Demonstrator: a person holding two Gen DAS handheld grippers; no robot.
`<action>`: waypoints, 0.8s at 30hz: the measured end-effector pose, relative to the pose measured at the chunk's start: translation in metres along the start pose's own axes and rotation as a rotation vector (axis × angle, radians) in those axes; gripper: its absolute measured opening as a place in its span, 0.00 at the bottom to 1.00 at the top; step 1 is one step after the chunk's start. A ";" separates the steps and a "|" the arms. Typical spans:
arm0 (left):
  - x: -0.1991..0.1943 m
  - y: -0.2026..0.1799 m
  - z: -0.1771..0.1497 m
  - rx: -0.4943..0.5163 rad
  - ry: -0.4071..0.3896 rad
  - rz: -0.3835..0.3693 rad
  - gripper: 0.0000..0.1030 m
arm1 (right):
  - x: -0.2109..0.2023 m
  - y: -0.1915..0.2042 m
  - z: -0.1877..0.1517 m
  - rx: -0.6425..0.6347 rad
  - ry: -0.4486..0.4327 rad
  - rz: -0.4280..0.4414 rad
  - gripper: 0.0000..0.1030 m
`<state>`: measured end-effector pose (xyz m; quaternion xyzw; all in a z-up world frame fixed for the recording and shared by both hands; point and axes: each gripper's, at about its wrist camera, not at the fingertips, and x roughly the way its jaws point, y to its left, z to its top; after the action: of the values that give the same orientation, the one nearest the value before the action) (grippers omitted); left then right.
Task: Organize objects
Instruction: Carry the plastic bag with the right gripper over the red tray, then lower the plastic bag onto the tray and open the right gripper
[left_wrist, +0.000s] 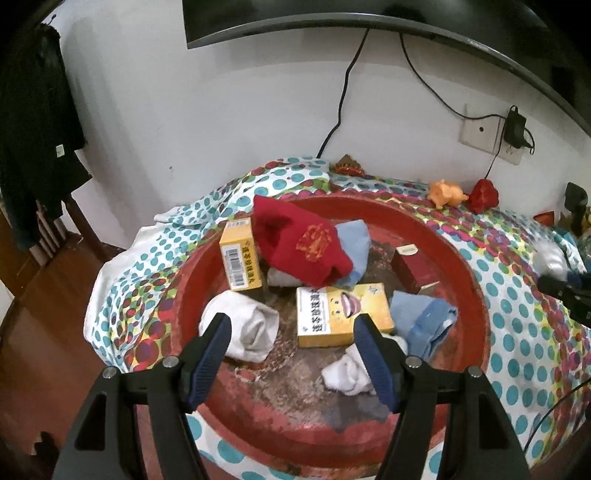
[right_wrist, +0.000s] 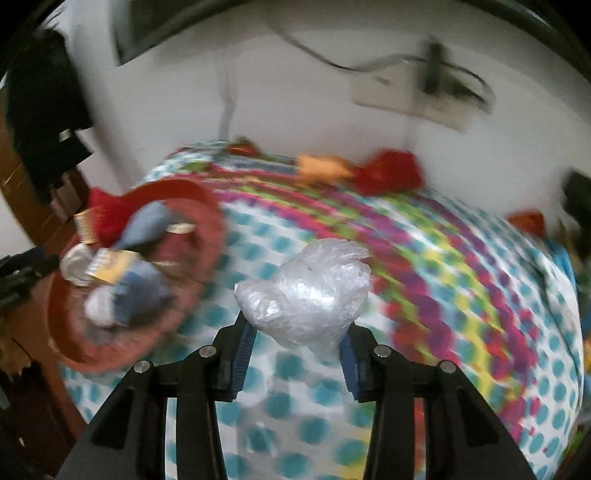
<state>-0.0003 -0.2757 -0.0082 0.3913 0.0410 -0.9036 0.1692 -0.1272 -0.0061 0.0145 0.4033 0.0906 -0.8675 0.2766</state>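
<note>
A round red tray (left_wrist: 476, 295) lies on the dotted cloth and holds a red sock (left_wrist: 295, 243), two yellow boxes (left_wrist: 343, 314), a dark red box (left_wrist: 413, 266), blue cloths (left_wrist: 421, 321) and white socks (left_wrist: 240, 325). My left gripper (left_wrist: 291, 332) hangs open above the tray's near side, nothing between its fingers. In the right wrist view, blurred by motion, my right gripper (right_wrist: 295, 332) is shut on a crumpled clear plastic bag (right_wrist: 310, 291), held above the cloth to the right of the tray (right_wrist: 210, 206).
The dotted cloth (left_wrist: 517, 332) covers the table. An orange toy (left_wrist: 445, 194) and a red crumpled thing (left_wrist: 484, 195) lie at the back by the wall. A wall socket with a black charger (left_wrist: 515, 127) and cables hang above. Dark clothing (left_wrist: 33, 140) hangs at the left over wooden floor.
</note>
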 end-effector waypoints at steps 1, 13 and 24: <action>-0.002 0.001 -0.001 -0.002 -0.008 0.004 0.69 | 0.004 0.020 0.008 -0.018 0.004 0.036 0.38; -0.004 0.022 0.005 -0.044 0.018 -0.010 0.68 | 0.068 0.137 0.051 -0.156 0.080 0.094 0.39; 0.003 0.029 0.003 -0.061 0.055 0.006 0.69 | 0.107 0.156 0.055 -0.165 0.147 0.044 0.57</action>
<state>0.0053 -0.3041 -0.0064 0.4110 0.0718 -0.8903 0.1827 -0.1325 -0.2002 -0.0188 0.4438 0.1731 -0.8189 0.3202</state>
